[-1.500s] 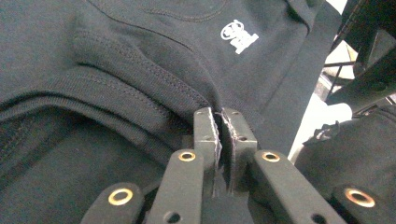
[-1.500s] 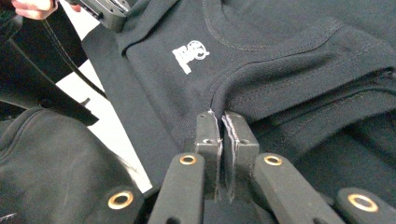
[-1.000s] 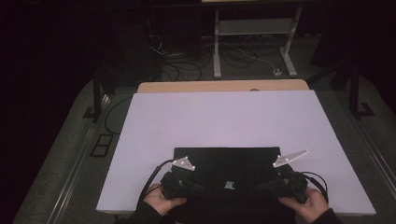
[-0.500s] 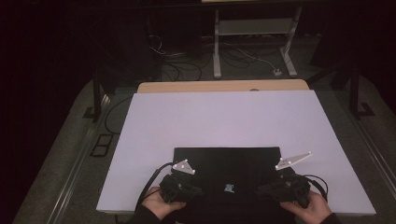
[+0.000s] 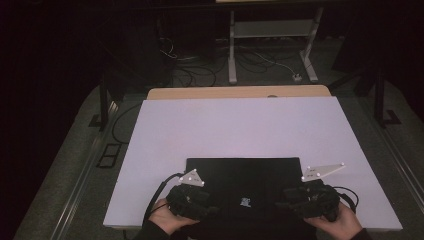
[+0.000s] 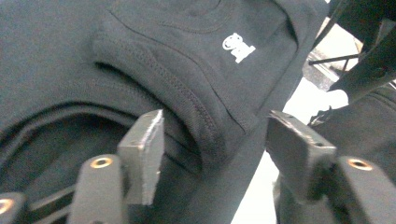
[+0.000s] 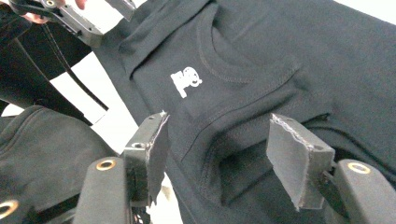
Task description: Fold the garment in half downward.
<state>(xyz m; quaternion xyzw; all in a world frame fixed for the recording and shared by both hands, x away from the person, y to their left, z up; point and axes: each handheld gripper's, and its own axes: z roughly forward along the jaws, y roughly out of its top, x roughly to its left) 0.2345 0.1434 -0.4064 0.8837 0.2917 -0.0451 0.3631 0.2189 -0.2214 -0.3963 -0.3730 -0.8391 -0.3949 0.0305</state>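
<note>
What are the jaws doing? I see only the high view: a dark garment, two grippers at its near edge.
Observer: In the left gripper view, the left gripper is open around a raised fold of the garment.
Operator: And the right one?
Observer: The right gripper is open too, a fold between its jaws.
Operator: Any marking on the cloth?
Observer: A small white logo sits below the neckline seam.
</note>
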